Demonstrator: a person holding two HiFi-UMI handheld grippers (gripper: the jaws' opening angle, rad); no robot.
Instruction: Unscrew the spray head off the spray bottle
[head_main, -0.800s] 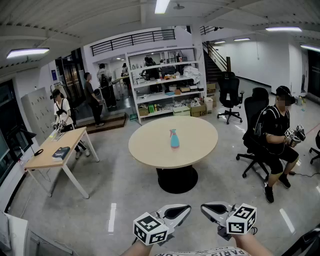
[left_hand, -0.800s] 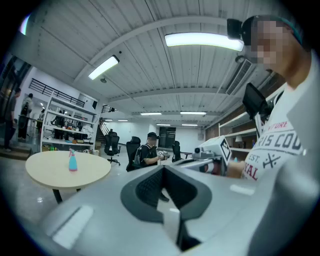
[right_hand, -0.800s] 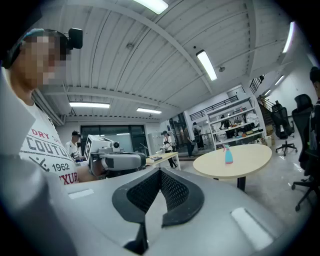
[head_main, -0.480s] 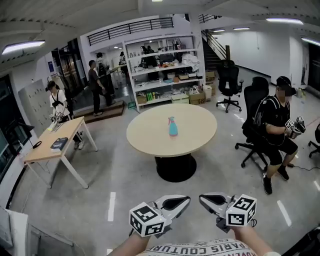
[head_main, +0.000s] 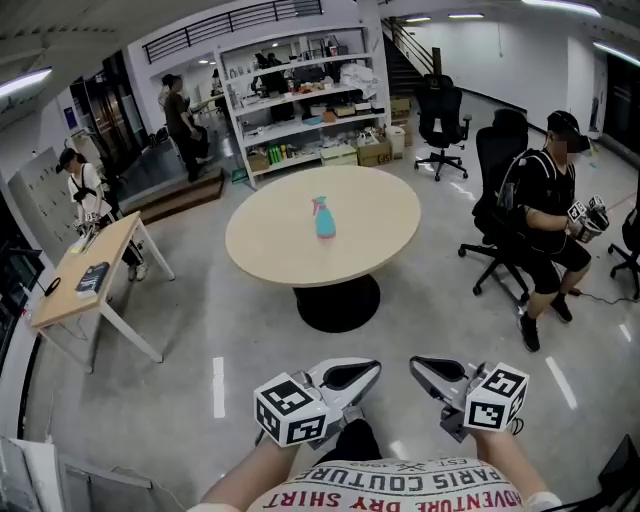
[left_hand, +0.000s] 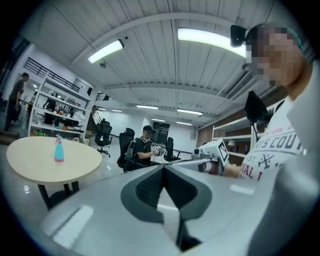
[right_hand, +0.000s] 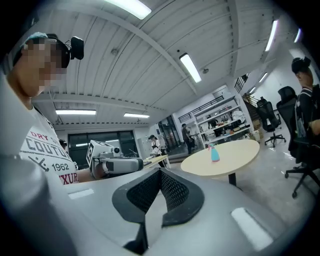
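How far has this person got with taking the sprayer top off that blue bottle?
Done: nothing yet. The spray bottle stands on the round table with its spray head on. In hand: nothing. The left gripper and right gripper are both shut and empty, far short of the table. Left: reach the bottle, grip it and unscrew the head.

Round pale wood-look table (head_main: 370, 235): smooth matt top. On it, a small blue plastic spray bottle (head_main: 324, 218) with a pink plastic head. Grey floor (head_main: 200, 330) around the table: polished, glossy, streaked with light. Left gripper (head_main: 374, 367) and right gripper (head_main: 416, 363), nearer than the table: smooth light-grey plastic shells, black finely dimpled pads (left_hand: 149, 188).
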